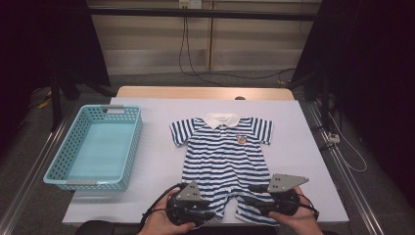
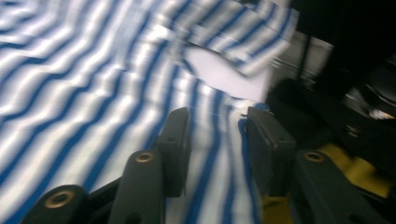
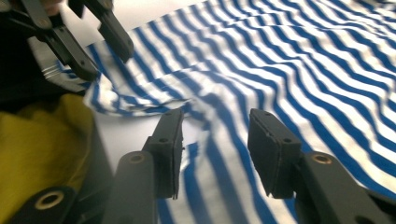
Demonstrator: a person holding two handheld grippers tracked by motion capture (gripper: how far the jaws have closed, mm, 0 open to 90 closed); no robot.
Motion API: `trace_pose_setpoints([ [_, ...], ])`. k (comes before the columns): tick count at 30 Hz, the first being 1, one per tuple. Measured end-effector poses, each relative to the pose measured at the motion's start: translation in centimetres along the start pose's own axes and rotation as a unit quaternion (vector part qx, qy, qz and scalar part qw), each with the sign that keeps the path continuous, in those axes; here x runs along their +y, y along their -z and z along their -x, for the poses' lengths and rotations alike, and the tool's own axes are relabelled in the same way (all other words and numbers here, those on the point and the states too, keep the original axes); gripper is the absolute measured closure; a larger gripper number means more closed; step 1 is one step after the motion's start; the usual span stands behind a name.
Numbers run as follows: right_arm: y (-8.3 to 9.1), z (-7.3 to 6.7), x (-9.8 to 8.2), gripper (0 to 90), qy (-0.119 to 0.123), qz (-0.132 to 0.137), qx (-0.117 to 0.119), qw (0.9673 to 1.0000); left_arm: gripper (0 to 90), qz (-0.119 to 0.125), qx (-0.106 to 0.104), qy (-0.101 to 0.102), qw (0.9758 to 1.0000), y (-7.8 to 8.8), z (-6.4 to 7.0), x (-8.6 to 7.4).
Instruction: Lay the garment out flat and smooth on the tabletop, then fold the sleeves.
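A blue-and-white striped baby romper (image 1: 225, 152) with a white collar lies flat and face up on the white table cover (image 1: 161, 166). Both hands hold grippers at its leg end, near the table's front edge. My left gripper (image 1: 214, 212) points right at the left leg and is open, its jaws (image 2: 218, 116) apart over striped cloth (image 2: 93, 84) close to the hem. My right gripper (image 1: 249, 194) points left at the right leg, also open, with fabric (image 3: 289, 70) under its spread jaws (image 3: 215, 116). The left gripper (image 3: 109, 65) appears at the top left of the right gripper view.
A light blue perforated basket (image 1: 134, 142) stands on the left of the table, with nothing in it. Bare white cover lies between the basket and the romper. The wooden table edge (image 1: 195, 92) runs along the back, with cables on the floor beyond.
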State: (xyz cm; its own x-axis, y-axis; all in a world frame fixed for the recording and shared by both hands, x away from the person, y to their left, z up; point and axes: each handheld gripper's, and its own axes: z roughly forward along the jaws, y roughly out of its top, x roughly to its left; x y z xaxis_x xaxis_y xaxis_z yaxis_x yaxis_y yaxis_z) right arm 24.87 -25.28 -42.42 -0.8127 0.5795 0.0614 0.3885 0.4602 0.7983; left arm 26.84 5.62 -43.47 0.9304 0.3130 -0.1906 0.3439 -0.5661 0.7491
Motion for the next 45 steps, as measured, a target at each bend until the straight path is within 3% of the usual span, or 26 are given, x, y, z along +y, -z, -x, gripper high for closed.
trace_pose_setpoints([
  [3,0.0,0.5,-0.1,51.3,-0.018,0.016,-0.029,0.9993,50.3,0.016,0.035,0.010,0.9992,0.8,-1.1,-0.1],
  [9,0.6,1.7,-0.2,41.8,-0.056,0.046,-0.081,0.9941,37.6,0.053,0.061,0.040,0.9960,2.2,-3.2,-0.2],
  [13,0.8,2.4,0.0,35.7,-0.070,0.065,-0.102,0.9901,24.4,0.077,0.080,0.060,0.9920,2.9,-3.8,-0.6],
  [16,0.8,2.6,0.1,32.1,-0.077,0.073,-0.113,0.9880,16.6,0.097,0.108,0.063,0.9874,3.6,-4.2,-0.6],
  [20,0.8,2.7,0.1,24.4,-0.081,0.080,-0.123,0.9859,10.8,0.121,0.129,0.076,0.9813,4.4,-5.0,-0.7],
  [22,0.9,2.7,0.0,22.3,-0.083,0.082,-0.125,0.9852,9.4,0.127,0.135,0.080,0.9794,4.6,-5.3,-0.7],
  [27,1.0,2.1,-0.1,23.0,-0.068,0.083,-0.114,0.9877,8.2,0.141,0.150,0.085,0.9748,5.1,-5.7,-0.7],
  [33,1.2,2.2,-0.1,20.3,-0.068,0.089,-0.122,0.9861,5.1,0.146,0.162,0.086,0.9722,5.3,-6.0,-0.7],
  [34,1.2,2.3,-0.1,20.0,-0.068,0.090,-0.123,0.9859,5.1,0.150,0.167,0.083,0.9710,5.3,-6.0,-0.7],
  [36,1.2,2.4,0.0,18.3,-0.072,0.093,-0.128,0.9847,4.5,0.157,0.170,0.079,0.9696,5.3,-6.3,-0.7],
  [39,1.2,2.8,0.1,15.6,-0.080,0.098,-0.136,0.9827,4.5,0.160,0.163,0.085,0.9699,5.6,-6.8,-0.8],
  [45,1.5,3.3,-0.2,9.9,-0.095,0.110,-0.164,0.9757,4.0,0.173,0.174,0.091,0.9653,6.0,-7.6,-0.9],
])
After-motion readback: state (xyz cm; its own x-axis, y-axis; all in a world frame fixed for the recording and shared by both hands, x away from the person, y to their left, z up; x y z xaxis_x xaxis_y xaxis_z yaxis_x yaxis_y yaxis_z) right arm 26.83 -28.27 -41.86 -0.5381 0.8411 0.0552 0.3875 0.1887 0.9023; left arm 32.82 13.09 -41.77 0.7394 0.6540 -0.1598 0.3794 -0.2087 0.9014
